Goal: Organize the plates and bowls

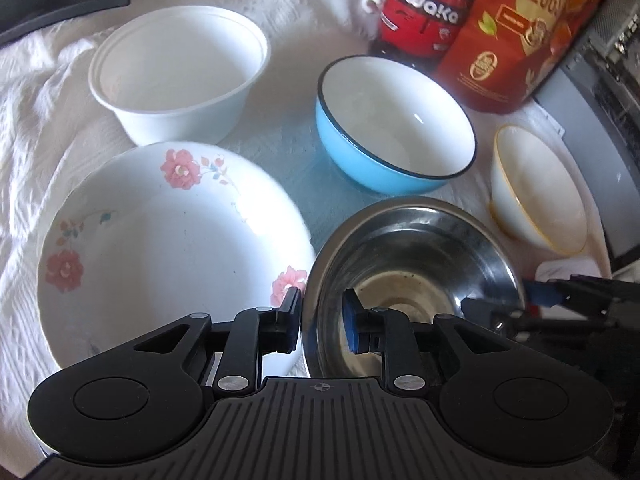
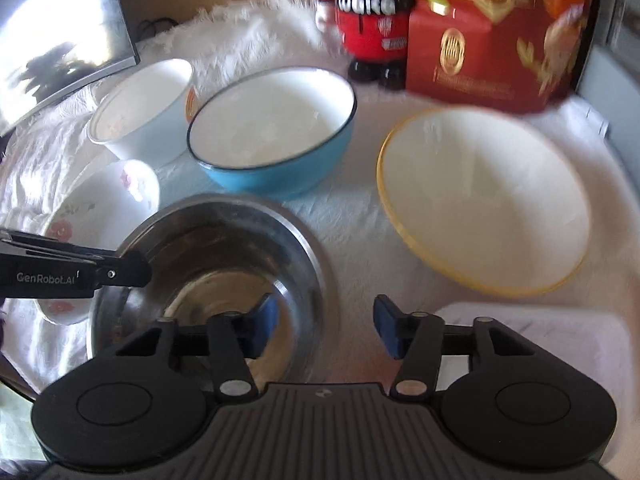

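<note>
A steel bowl (image 1: 416, 264) (image 2: 212, 264) sits at the front of the white cloth. My left gripper (image 1: 322, 320) straddles its left rim, one finger outside and one inside, with a gap still showing. My right gripper (image 2: 324, 326) is open astride the bowl's right rim. A flowered plate (image 1: 168, 256) (image 2: 104, 208) lies left of the steel bowl. Behind stand a blue bowl (image 1: 394, 124) (image 2: 276, 136) and a white paper bowl (image 1: 180, 72) (image 2: 144, 108). A yellow-rimmed white bowl (image 1: 536, 192) (image 2: 480, 196) is at the right.
A red toy figure (image 1: 424, 4) (image 2: 372, 20) and a red egg box (image 1: 524, 32) (image 2: 496, 36) stand at the back. A grey appliance (image 1: 600, 120) lines the right side. A dark screen (image 2: 60, 40) is at back left. A white tray (image 2: 560, 344) lies under my right gripper.
</note>
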